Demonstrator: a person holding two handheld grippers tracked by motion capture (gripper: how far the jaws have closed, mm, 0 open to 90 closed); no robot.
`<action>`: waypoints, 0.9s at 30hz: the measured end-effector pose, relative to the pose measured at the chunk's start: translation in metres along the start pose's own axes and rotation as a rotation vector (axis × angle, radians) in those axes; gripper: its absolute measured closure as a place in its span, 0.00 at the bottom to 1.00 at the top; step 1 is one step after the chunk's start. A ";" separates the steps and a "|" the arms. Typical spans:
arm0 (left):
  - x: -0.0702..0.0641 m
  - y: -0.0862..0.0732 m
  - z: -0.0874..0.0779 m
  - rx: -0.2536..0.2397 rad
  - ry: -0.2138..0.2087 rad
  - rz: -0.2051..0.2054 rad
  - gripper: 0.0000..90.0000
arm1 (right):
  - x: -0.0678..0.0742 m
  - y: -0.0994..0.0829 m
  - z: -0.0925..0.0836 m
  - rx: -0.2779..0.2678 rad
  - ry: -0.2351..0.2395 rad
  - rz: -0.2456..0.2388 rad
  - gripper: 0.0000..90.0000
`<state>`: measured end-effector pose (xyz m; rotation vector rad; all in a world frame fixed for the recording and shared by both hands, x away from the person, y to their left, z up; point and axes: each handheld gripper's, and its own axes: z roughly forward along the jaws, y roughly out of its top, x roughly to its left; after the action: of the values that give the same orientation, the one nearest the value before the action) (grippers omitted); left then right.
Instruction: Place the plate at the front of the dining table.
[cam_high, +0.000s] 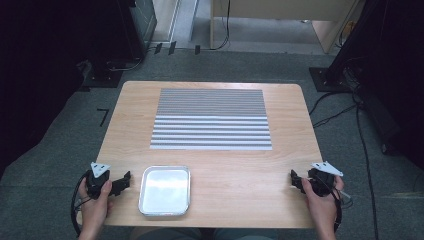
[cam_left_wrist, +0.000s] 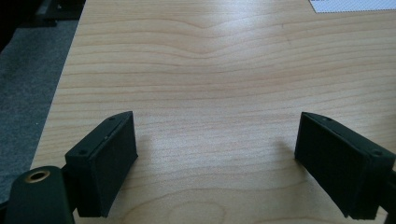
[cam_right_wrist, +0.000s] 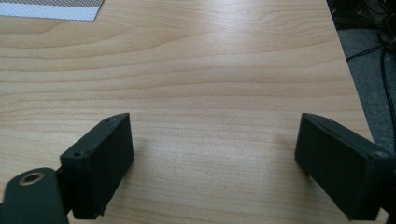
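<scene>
A shiny metal tray (cam_high: 165, 201) lies at the near middle-left of the wooden table (cam_high: 225, 165), with nothing in it. A grey striped mat (cam_high: 211, 119) covers the table's middle and far part. My left gripper (cam_high: 125, 180) rests near the front left corner, just left of the tray, held in a hand. In the left gripper view its jaws (cam_left_wrist: 217, 154) stand wide apart over bare wood. My right gripper (cam_high: 295, 180) sits near the front right edge in the other hand. Its jaws (cam_right_wrist: 215, 154) are also spread wide with only tabletop between them.
Grey carpet surrounds the table. Cables (cam_high: 362, 145) run across the floor at the right, and dark equipment stands (cam_high: 107, 70) sit beyond the far left corner. A corner of the mat (cam_right_wrist: 51, 10) lies far ahead of the right gripper.
</scene>
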<state>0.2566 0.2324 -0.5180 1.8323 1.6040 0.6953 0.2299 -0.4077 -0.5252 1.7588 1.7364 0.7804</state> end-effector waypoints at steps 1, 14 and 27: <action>0.000 0.000 -0.001 0.009 -0.005 0.004 0.14 | 0.000 0.000 0.000 0.000 0.000 0.000 0.12; 0.009 0.001 -0.010 -0.025 -0.033 -0.044 0.15 | 0.000 0.000 -0.001 -0.005 -0.010 0.010 0.15; -0.001 0.007 -0.022 -0.057 -0.037 -0.021 0.15 | -0.001 0.001 0.000 -0.009 -0.031 0.034 0.15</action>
<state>0.2456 0.2333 -0.4982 1.7749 1.5617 0.6869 0.2302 -0.4091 -0.5248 1.7896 1.6836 0.7704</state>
